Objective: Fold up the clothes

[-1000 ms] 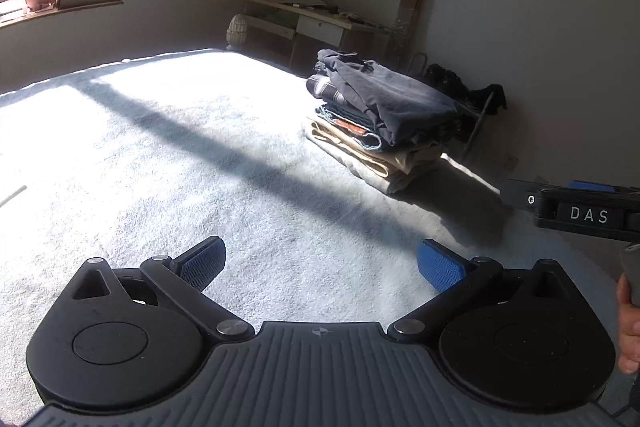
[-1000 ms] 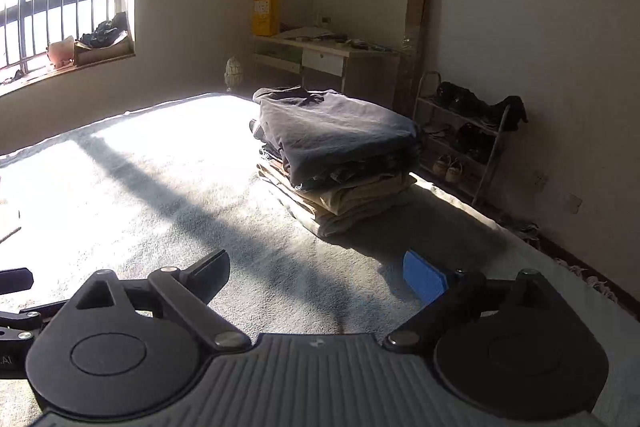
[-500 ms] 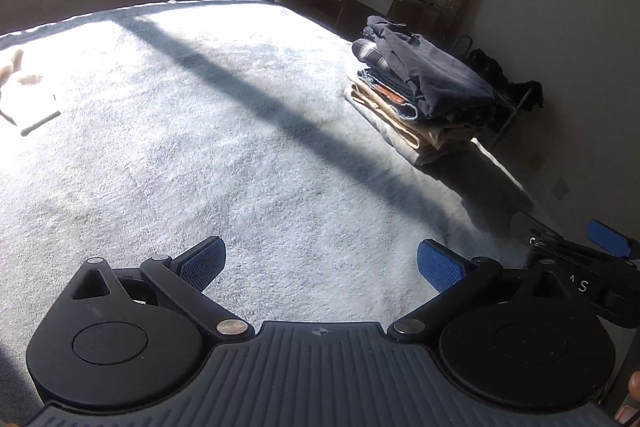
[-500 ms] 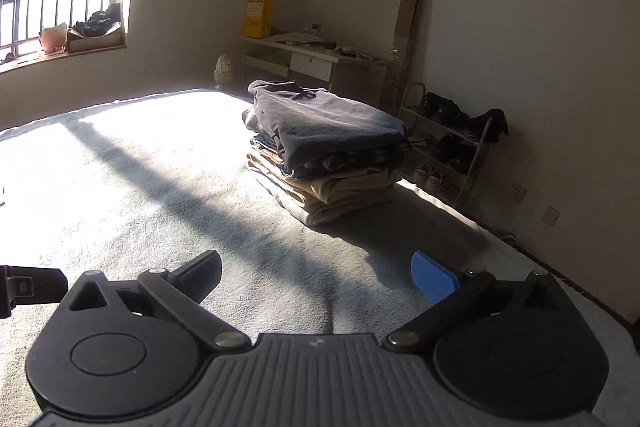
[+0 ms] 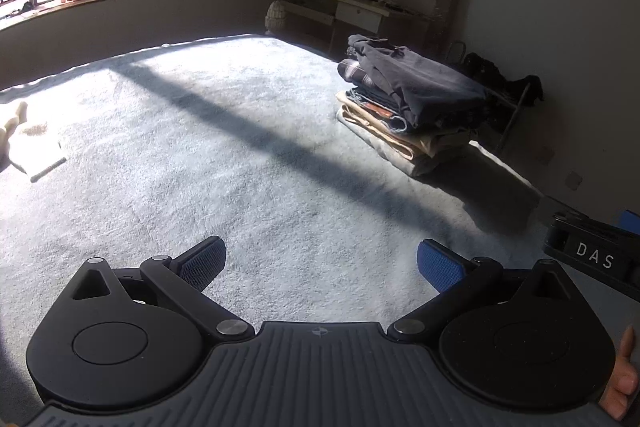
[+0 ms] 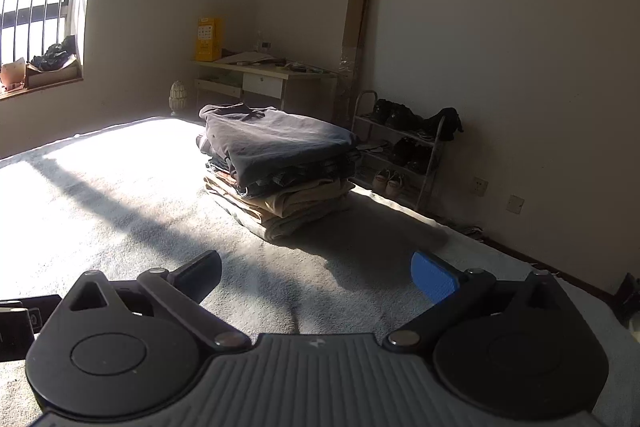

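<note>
Left gripper (image 5: 321,259), black with blue-padded fingers, was spread wide and held nothing, hovering over the pale grey fuzzy carpet (image 5: 240,167). Right gripper (image 6: 316,273), same build, was also released and empty, above the shaded part of that carpet. The stack of folded clothes (image 6: 280,171), dark grey shirt on top, denim and tan layers under it, pale cloth at the bottom, sat on the carpet well ahead of both grippers, near the wall, just beside the metal shoe rack (image 6: 404,151). Behind the stack stood a low white desk (image 6: 264,75) with a yellow box (image 6: 207,39) on it. A white cloth (image 5: 34,143) lay in sunlight at far left in the left wrist view
</note>
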`<state>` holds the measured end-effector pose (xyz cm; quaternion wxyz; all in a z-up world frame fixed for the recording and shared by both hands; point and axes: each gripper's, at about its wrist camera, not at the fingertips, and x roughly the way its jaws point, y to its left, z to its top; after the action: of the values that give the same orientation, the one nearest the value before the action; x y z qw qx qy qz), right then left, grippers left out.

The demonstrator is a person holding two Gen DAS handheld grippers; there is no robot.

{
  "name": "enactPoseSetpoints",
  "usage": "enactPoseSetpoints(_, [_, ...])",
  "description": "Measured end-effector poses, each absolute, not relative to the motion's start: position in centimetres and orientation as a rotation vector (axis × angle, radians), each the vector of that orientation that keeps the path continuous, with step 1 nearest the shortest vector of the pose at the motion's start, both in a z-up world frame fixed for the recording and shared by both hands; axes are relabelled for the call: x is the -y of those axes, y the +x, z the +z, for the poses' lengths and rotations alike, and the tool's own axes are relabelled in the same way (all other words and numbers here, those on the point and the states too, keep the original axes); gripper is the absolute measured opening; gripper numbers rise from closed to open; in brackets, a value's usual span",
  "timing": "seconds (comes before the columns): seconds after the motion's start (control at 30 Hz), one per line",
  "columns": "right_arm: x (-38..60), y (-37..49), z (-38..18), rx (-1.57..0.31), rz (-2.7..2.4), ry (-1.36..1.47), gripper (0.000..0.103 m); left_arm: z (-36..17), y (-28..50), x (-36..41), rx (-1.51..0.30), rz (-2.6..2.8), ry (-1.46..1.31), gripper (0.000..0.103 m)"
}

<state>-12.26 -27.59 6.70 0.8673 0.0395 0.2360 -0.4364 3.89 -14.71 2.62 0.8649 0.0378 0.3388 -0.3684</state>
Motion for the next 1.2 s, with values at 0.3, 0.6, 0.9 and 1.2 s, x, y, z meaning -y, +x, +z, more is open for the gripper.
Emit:
enactPoseSetpoints(0.3, [29.2,-13.9,6.5,-0.488,-1.023,0.096,0.103,2.2,2.0,17.6,-0.710,-0.838,0.126,0.103])
enactPoseSetpoints(0.6, [30.4,-13.7,5.8,-0.523,-1.024,0.085,0.103,2.0,0.3,19.8,-0.675,-0.856,0.188,0.103])
enactPoseSetpoints(0.9, [31.4,-14.2,5.8,-0.521,-1.062,0.082,0.103,1.4,0.7,20.4,-0.729,-0.838,0.148,0.103])
enactPoseSetpoints(1.2, [32.0,-14.5,5.9,-0.518,-1.068,0.077,0.103,1.3,0.7,20.7,-0.751,-0.824,0.139,0.103])
